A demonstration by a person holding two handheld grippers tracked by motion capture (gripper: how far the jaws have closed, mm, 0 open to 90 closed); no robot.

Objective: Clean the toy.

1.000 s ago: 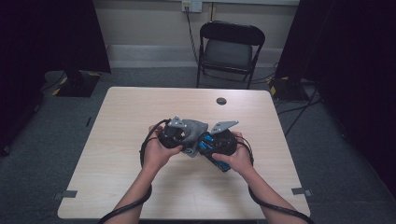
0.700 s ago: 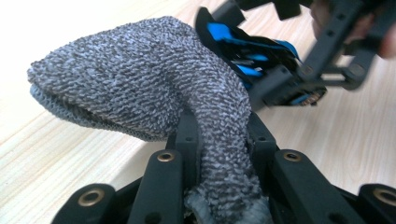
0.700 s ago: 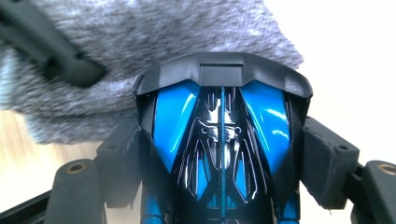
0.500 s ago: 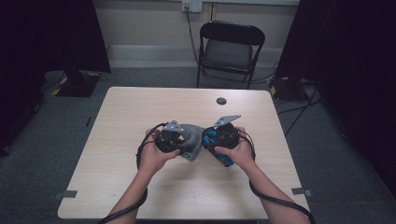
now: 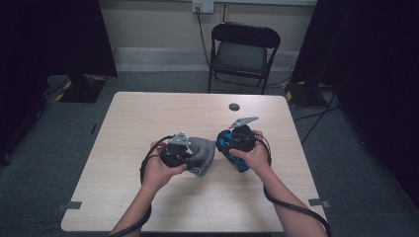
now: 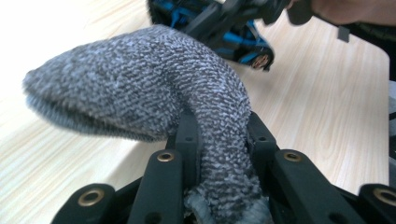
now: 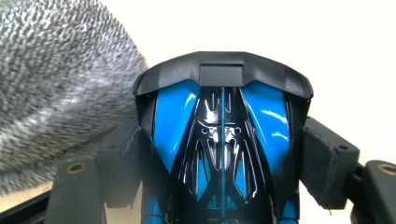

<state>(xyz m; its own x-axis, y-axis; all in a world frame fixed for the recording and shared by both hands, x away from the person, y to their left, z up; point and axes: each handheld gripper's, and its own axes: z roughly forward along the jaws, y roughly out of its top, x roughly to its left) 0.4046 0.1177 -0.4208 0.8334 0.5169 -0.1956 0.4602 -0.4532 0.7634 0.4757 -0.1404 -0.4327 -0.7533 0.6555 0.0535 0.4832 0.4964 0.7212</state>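
My left gripper (image 5: pixel 184 152) (image 6: pixel 219 140) is shut on a grey knitted sock (image 5: pixel 201 156) (image 6: pixel 140 93); the sock's cuff end is pinched between the jaws and the rest flops forward over the table (image 5: pixel 148 113). My right gripper (image 5: pixel 231 146) (image 7: pixel 223 154) is shut on a glossy blue and black toy car (image 5: pixel 235 157) (image 7: pixel 222 126), with its pads (image 7: pixel 327 158) pressing on the car's sides. The two grippers are held side by side just above the table's middle, a small gap apart. The sock (image 7: pixel 51 84) lies close at the left of the right gripper view, and the car (image 6: pixel 233 32) sits behind the sock in the left gripper view.
A small black disc (image 5: pixel 234 106) lies on the far part of the table. A black folding chair (image 5: pixel 244 49) stands behind the table's far edge. Cables (image 5: pixel 148 168) trail from both grippers toward the near edge.
My right gripper has drawn the toy car to the right, away from the sock; they overlapped before and a gap now shows between them. The left gripper has stayed where it was.
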